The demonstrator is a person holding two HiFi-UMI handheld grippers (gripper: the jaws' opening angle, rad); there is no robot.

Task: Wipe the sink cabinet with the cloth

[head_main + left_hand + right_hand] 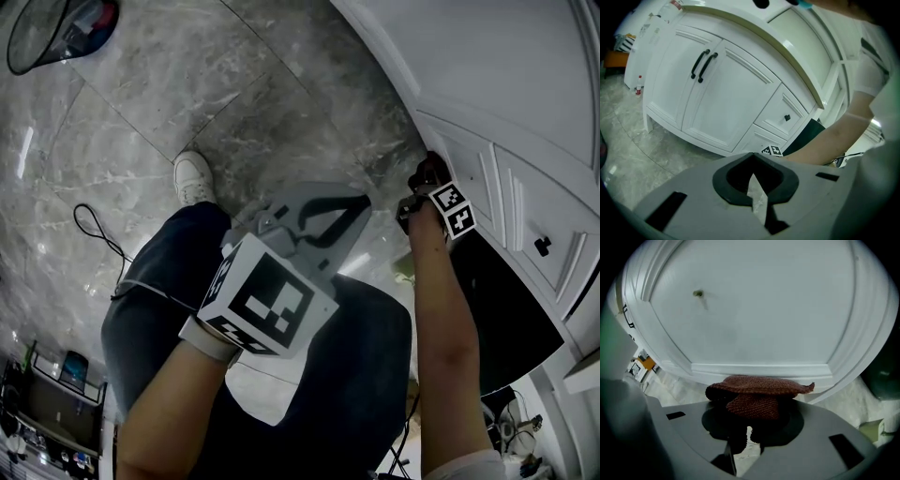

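1. Against the lower moulding of the white panelled sink cabinet (754,310), the right gripper (751,414) is clenched on the brown knitted cloth (759,391), which lies folded and touches the raised ledge.
2. Only a small bunch of cloth seems pinched, so dragging it over that ledge could tug it free.
3. If the fold rides up, the grey jaw tips rather than the cloth could rub the paint.
4. A small dark spot (697,294) higher on the panel may be a stain or a fitting; I cannot tell which, and the cloth could snag there.
5. The left gripper (753,157) is closed on nothing and sits over the person's lap, well apart from the cabinet, so it steadies nothing.
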